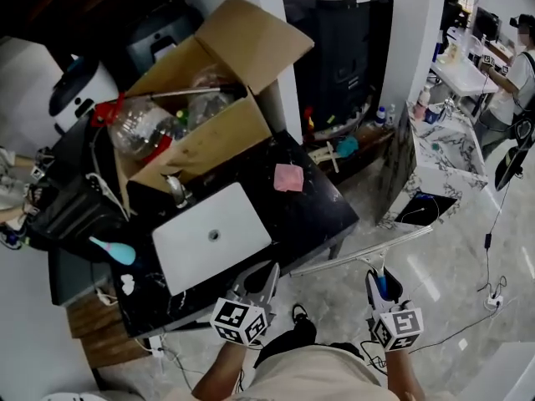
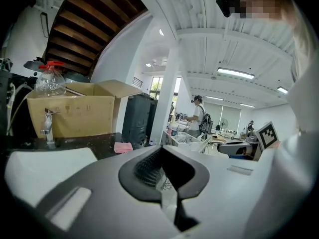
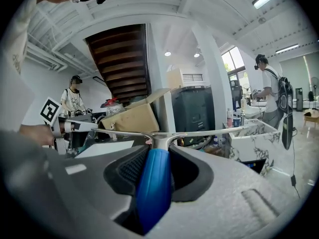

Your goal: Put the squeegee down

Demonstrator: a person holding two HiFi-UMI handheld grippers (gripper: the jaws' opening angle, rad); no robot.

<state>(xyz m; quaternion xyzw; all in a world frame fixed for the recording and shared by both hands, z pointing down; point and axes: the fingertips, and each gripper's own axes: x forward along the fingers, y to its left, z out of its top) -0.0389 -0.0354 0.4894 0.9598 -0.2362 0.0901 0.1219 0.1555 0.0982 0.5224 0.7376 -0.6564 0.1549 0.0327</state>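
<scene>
The squeegee has a blue handle (image 1: 381, 286) and a long thin metal blade (image 1: 359, 253). My right gripper (image 1: 380, 282) is shut on the handle and holds it over the floor, just off the near right corner of the black table (image 1: 318, 211). In the right gripper view the blue handle (image 3: 154, 183) fills the gap of that gripper (image 3: 157, 156), and the blade (image 3: 199, 132) runs level across its tips. My left gripper (image 1: 257, 281) stands open and holds nothing at the table's near edge. In the left gripper view, that gripper (image 2: 167, 171) shows only floor through its gap.
On the table are an open cardboard box (image 1: 209, 132) with a red-capped plastic bottle (image 1: 138, 124), a white board (image 1: 213, 236), a pink cloth (image 1: 288, 177) and a teal object (image 1: 113, 249). A marble counter (image 1: 443, 153) stands to the right, with a person (image 1: 510, 82) beyond it. A black bin (image 1: 338, 40) stands behind.
</scene>
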